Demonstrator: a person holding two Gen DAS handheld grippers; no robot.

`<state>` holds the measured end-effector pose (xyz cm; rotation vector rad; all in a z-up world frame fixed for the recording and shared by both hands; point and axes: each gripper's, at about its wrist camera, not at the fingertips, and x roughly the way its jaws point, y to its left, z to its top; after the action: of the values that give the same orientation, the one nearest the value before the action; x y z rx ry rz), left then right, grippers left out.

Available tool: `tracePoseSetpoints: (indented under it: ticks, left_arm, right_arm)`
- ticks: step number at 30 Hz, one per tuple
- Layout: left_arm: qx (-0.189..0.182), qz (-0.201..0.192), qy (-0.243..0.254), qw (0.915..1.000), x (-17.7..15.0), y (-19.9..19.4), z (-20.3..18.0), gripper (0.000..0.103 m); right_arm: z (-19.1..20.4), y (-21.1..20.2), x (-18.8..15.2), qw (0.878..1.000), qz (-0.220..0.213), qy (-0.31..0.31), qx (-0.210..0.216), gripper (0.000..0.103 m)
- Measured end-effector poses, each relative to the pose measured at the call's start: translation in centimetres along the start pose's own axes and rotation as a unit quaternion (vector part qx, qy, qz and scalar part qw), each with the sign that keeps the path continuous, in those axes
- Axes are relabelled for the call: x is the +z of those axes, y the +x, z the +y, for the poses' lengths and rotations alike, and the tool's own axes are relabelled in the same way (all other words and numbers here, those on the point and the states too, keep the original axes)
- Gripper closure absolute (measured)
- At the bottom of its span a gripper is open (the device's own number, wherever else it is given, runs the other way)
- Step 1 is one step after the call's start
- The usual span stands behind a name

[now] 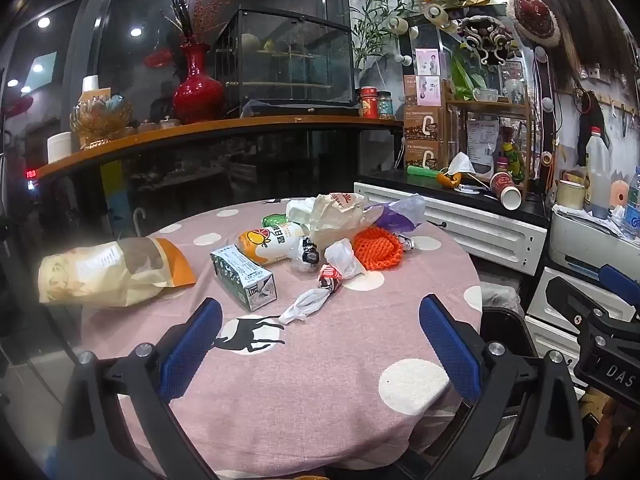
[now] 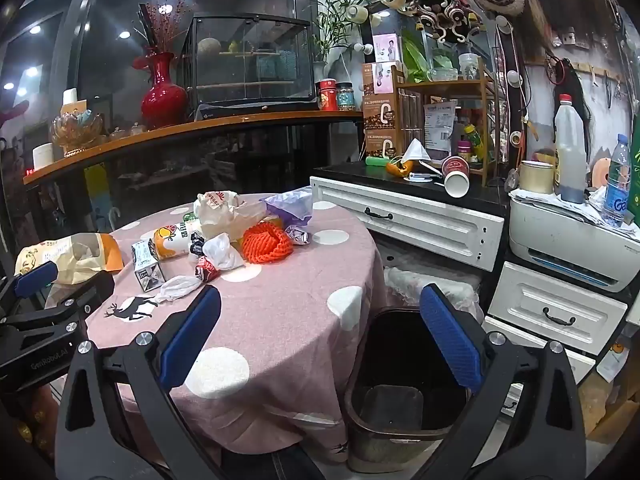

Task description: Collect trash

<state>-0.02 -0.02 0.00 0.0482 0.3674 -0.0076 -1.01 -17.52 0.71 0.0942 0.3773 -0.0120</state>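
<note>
Both tools hover nearest, jaws spread wide and empty: left gripper over the pink dotted tablecloth, right gripper beside it. Farther off lies the trash: tan paper bag left, green carton, orange foam net. Right of the table stands an empty dark bin, placed within reach for drops.

The round table has a pink cloth with white dots. Trash lies in a pile at its far side: an orange net, a small carton, a juice bottle. Beside the table stands a black bin. The right gripper is wide open above the table edge
</note>
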Motion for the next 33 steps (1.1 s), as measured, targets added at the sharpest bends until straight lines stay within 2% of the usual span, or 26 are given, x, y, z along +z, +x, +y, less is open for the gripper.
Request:
tracePoseSetpoints:
  ticks: [33]
  left_arm:
    - [0.0, 0.002, -0.002, 1.0, 0.11, -0.28, 0.1, 0.005]
  right_arm:
    - [0.01, -0.09, 0.09, 1.0, 0.001, -0.002, -0.001, 0.005]
